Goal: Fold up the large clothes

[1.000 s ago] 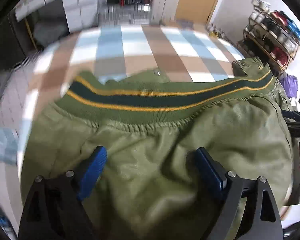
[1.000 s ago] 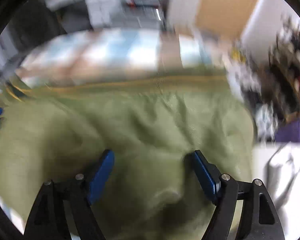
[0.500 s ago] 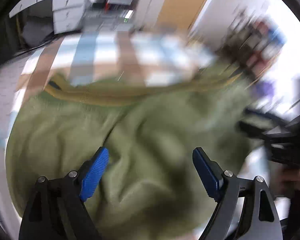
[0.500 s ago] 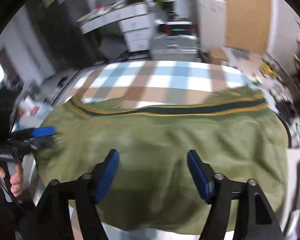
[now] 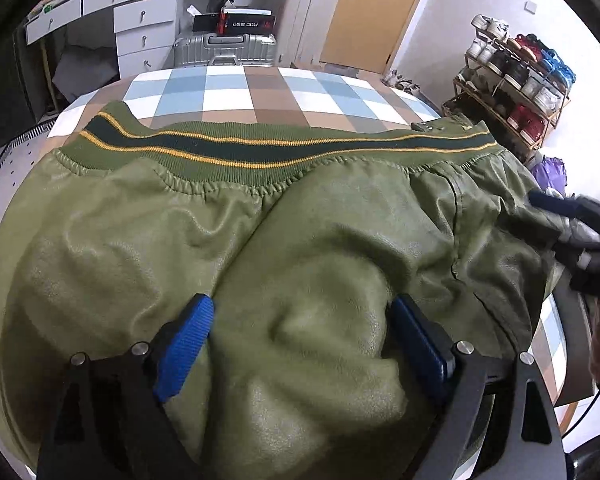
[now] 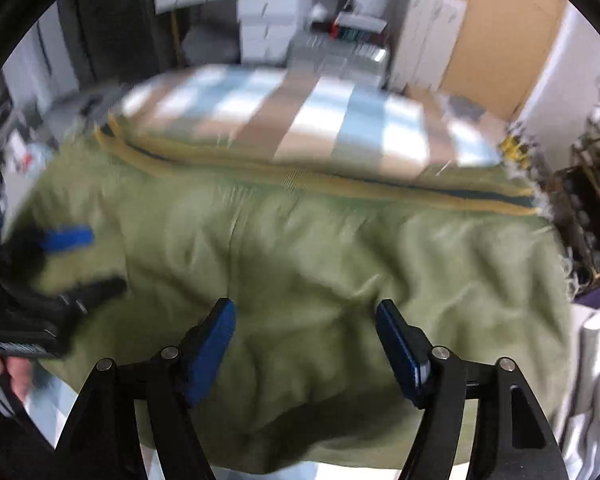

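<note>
The olive-green leather-look jacket [image 5: 320,240] with striped ribbed hem lies bunched on the checked worktop [image 5: 260,92]. Both the left hand-held gripper [image 5: 300,344] and right hand-held gripper [image 6: 304,340] hover wide, seemingly empty, probably seeking fold edges.

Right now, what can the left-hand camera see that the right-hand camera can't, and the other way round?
Only the left wrist view shows the shoe rack and the silver suitcase sharply, plus the right gripper at the jacket's right side. Only the right wrist view, which is blurred, shows the left gripper and a white cloth at the right. Both show the green jacket, its striped hem band and the checked tablecloth.
</note>
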Tool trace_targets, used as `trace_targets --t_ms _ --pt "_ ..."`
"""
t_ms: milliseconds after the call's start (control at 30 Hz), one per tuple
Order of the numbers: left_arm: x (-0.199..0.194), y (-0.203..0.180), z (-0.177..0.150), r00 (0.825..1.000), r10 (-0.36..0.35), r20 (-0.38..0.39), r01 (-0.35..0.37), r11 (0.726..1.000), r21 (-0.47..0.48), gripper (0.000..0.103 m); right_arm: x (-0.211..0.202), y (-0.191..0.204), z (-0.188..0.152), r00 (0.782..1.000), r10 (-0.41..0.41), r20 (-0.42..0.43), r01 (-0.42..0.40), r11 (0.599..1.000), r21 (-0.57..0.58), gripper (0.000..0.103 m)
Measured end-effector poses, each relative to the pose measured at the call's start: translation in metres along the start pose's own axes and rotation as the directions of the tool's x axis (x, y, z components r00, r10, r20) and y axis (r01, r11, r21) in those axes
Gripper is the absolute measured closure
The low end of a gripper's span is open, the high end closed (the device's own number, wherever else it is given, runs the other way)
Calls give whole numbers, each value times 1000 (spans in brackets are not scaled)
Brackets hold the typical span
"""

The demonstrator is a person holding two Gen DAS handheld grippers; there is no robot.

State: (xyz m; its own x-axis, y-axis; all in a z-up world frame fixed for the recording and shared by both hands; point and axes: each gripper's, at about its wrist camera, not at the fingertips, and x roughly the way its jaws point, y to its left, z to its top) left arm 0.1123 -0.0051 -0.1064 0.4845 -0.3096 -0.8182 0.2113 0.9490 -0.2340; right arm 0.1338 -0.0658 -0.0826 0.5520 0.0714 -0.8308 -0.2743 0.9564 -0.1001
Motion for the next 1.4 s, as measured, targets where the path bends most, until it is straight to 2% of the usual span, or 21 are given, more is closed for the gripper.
trace_targets --t_ms 67,167,200,233,300,333,400,467,533,567,667,767,833,900,933,967,1033,1100,1200,1267,1400 --pt "2 -2 -3 1000 11 23 -11 1000 -1 13 -3 -11 3 998 -42 37 41 998 41 20" --pt "3 -5 -5 999 31 34 -32 999 25 13 50 -21 -12 987 -55 -150 68 994 88 15" --pt "3 -5 -6 999 31 43 -32 999 27 13 63 -17 -20 987 -69 -147 80 995 67 7" --pt "2 -4 -6 999 24 47 -25 999 26 13 62 -10 -22 989 -108 -106 113 993 40 6" --pt "2 -2 -6 999 14 47 -15 999 32 13 58 -5 -15 981 -146 -125 155 986 65 9" --pt "2 -2 -6 999 8 45 -10 999 33 13 51 -4 -13 985 -124 -124 137 986 99 16" --pt "1 -1 -5 999 -3 41 1 1000 31 13 13 1 -14 1000 -3 -3 3 983 186 16" --pt "-1 -1 -5 999 -11 41 10 999 31 13 -16 13 -20 995 44 92 -63 976 207 3" --pt "-4 -1 -6 999 -19 49 17 999 36 18 -29 33 -31 984 110 142 -137 971 195 0" --pt "-5 -1 -8 998 8 55 -10 999 43 17 -25 42 -36 984 114 141 -139 972 188 0" --pt "-13 -5 -13 997 4 71 -9 998 69 17 18 52 -54 993 106 47 -113 976 188 0" --pt "-31 -6 -18 995 22 94 -27 998 49 17 19 42 -56 987 151 62 -161 961 225 0" --pt "-48 -8 -21 992 -8 124 1 999 50 17 6 32 -56 983 152 107 -174 952 251 0" --pt "-68 -15 -26 981 -74 181 60 995 85 17 -22 16 -65 966 144 214 -208 925 317 0" --pt "-73 -19 -28 978 -75 193 56 993 101 17 -32 8 -67 960 132 248 -212 919 333 0" --pt "-73 -24 -29 978 -69 197 47 992 116 17 -45 -2 -70 953 80 292 -188 913 361 0" --pt "-53 -31 -31 991 -37 128 19 990 139 16 -58 -13 -77 940 -39 340 -114 901 419 0" --pt "-15 -27 -33 999 -39 4 38 989 144 13 -61 -22 -82 925 -153 349 -33 880 474 0" --pt "6 -16 -28 998 -59 -20 61 991 121 6 -60 -25 -83 904 -284 319 95 862 498 0" --pt "13 -17 -23 998 -51 -30 55 990 127 2 -60 -31 -82 908 -294 299 124 869 479 0" --pt "5 -34 -19 1000 30 -5 -29 995 95 2 -54 -34 -76 923 -282 261 138 877 460 0"
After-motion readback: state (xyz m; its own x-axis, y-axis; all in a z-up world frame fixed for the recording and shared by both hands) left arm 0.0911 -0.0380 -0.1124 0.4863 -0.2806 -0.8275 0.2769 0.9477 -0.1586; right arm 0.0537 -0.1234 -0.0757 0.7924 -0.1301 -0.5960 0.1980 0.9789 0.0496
